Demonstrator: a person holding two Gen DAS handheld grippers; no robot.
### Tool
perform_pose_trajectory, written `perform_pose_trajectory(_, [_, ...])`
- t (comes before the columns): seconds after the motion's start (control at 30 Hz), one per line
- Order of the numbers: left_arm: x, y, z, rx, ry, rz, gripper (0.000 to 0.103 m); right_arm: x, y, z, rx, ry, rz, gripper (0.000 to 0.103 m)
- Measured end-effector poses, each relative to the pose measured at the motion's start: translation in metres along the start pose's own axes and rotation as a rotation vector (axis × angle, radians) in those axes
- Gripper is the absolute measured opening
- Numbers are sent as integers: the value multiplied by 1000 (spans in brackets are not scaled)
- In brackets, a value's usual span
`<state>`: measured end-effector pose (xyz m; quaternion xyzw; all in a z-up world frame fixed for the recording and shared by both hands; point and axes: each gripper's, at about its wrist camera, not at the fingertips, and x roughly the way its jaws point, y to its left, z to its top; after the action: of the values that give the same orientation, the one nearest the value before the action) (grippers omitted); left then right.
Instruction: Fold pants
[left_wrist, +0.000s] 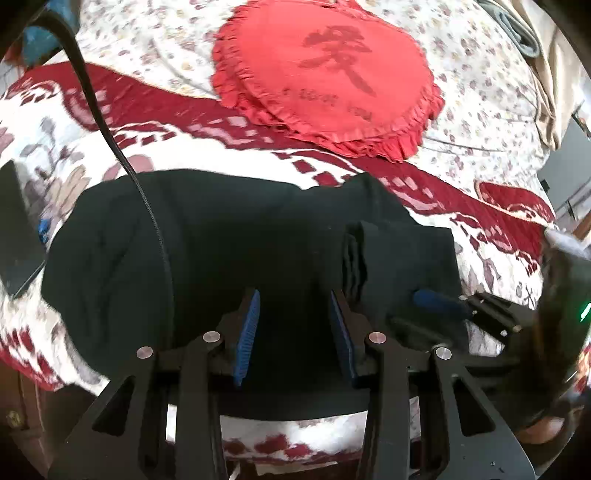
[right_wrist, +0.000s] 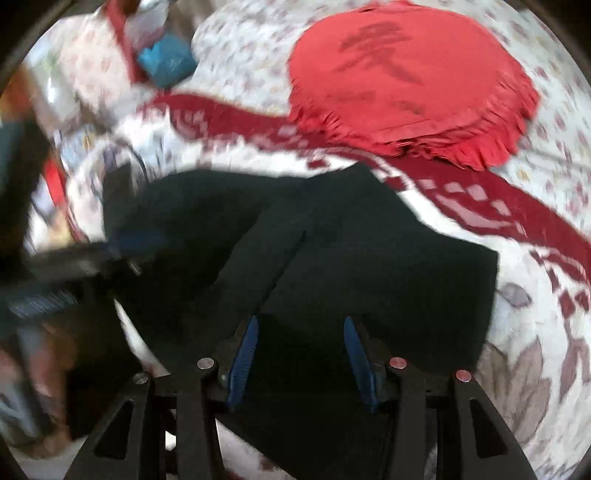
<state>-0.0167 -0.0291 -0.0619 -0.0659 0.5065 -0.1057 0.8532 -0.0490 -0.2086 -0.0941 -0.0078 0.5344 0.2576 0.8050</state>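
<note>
The black pants (left_wrist: 229, 240) lie folded into a compact bundle on a red-and-white patterned bedspread (left_wrist: 48, 147). They also show in the right wrist view (right_wrist: 351, 251), with a folded flap running diagonally across the top. My left gripper (left_wrist: 293, 299) is open just above the near edge of the pants, with nothing between its blue pads. My right gripper (right_wrist: 301, 325) is open over the near edge of the pants, empty. It also shows in the left wrist view (left_wrist: 443, 306) at the pants' right side.
A round red frilled cushion (left_wrist: 328, 74) lies on the bed behind the pants, also in the right wrist view (right_wrist: 410, 77). A black cable (left_wrist: 110, 136) hangs across the left. A dark flat object (left_wrist: 16, 229) lies at the left edge. A blue bag (right_wrist: 166, 61) sits far left.
</note>
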Motion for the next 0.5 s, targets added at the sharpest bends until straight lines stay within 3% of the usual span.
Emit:
perform_pose_trajectory(0.07, [-5,5,-3,-12,-7,7,37,1,8,-1,-49,5,-45,47])
perform_pose_trajectory(0.27, [-12,18,-5,-43,-24,31,37,-27,0,9,-1,-40,-12,49])
perform_pose_trajectory(0.4, [-15,22,-8,-53,-32,44,37,-3,17,10,-61,10,-27,49])
perform_pose_trajectory(0.5, [-18,24,-10,-59,-40,61,37,5,16,12,-37,33,-27,50])
